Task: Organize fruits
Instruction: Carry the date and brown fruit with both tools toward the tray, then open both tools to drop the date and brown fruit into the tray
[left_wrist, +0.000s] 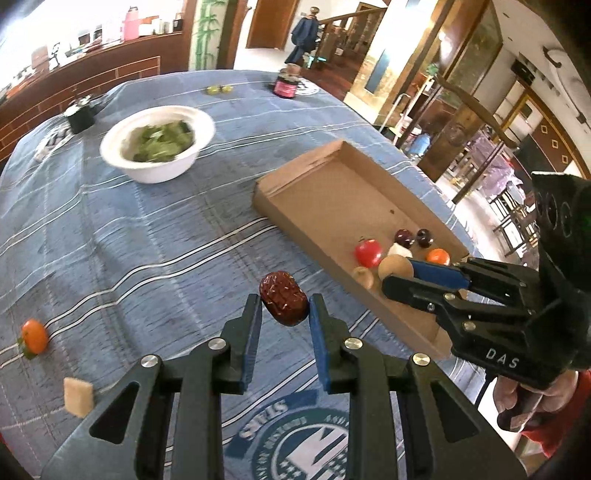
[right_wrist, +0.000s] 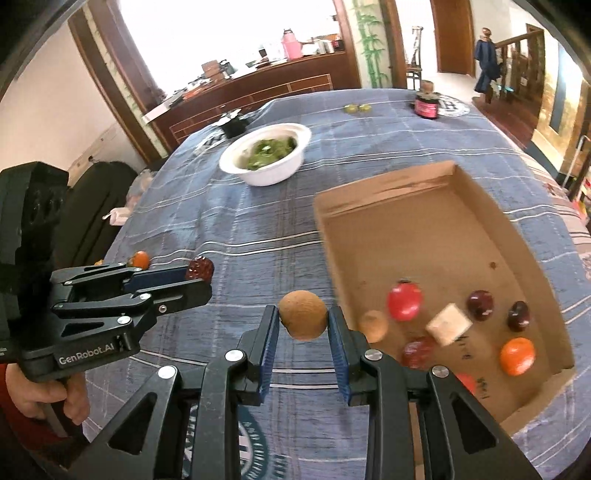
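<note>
My left gripper (left_wrist: 285, 308) is shut on a wrinkled red date (left_wrist: 283, 298), held above the blue cloth left of the cardboard box (left_wrist: 325, 192). My right gripper (right_wrist: 303, 326) is shut on a round tan longan (right_wrist: 303, 319), just left of the box's near left wall (right_wrist: 332, 254). The box holds a red tomato (right_wrist: 404, 303), two dark cherries (right_wrist: 480, 305), an orange fruit (right_wrist: 517, 356), a pale cube (right_wrist: 448, 324), a tan longan (right_wrist: 373, 325) and another red date (right_wrist: 417, 351). The right gripper also shows in the left wrist view (left_wrist: 400, 275), the left gripper in the right wrist view (right_wrist: 201, 278).
On the cloth lie a small orange fruit (left_wrist: 35, 336) and a pale cube (left_wrist: 78, 397) at the near left. A white bowl of greens (left_wrist: 159, 142) stands further back. A dark jar (left_wrist: 286, 84), two green fruits (left_wrist: 218, 89) and a black object (left_wrist: 80, 114) sit at the far edge.
</note>
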